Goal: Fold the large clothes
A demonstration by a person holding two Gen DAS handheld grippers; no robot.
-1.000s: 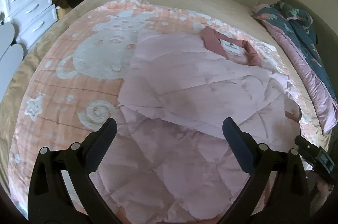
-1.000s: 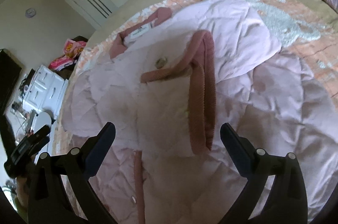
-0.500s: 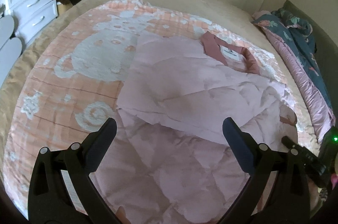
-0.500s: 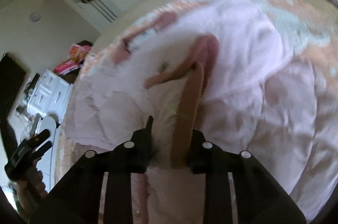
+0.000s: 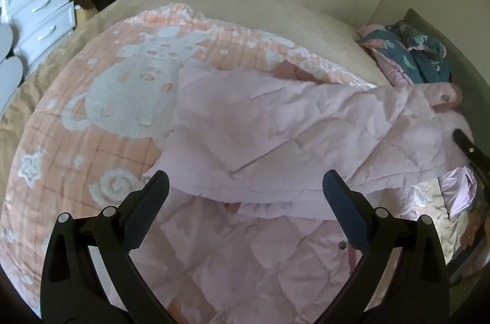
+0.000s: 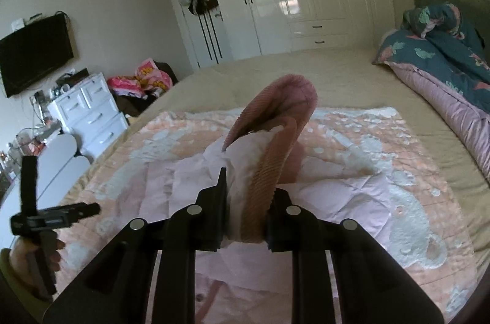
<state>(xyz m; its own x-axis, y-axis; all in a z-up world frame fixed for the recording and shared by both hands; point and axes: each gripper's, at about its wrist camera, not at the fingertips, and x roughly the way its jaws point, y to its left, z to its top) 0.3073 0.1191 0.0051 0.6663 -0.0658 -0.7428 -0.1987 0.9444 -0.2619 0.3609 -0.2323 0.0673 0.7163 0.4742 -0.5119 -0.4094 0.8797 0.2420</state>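
So the big thing here is a pale pink quilted jacket spread on a peach blanket on the bed. Going left to right in the left wrist view: the blanket's white pattern sits around 10 o'clock, the jacket fills the middle, and its far side is lifted off the bed toward 3 o'clock.

The left gripper hovers over the near part of the jacket with its fingers wide apart, holding nothing.

The right gripper has its fingers squeezed together on the ribbed dusty-pink cuff, with the sleeve hanging below it toward the bed.

Handling-wise, I'd guess it's light but puffy: soft, floppy, no stiffness at all, and the shell looks a bit slick, so it may slide on itself. The ribbed trim is probably the best place to grab, since it looks thicker and grippier than the quilting. For the left, the hem edge or a seam looks like a better bet than pinching flat padding.
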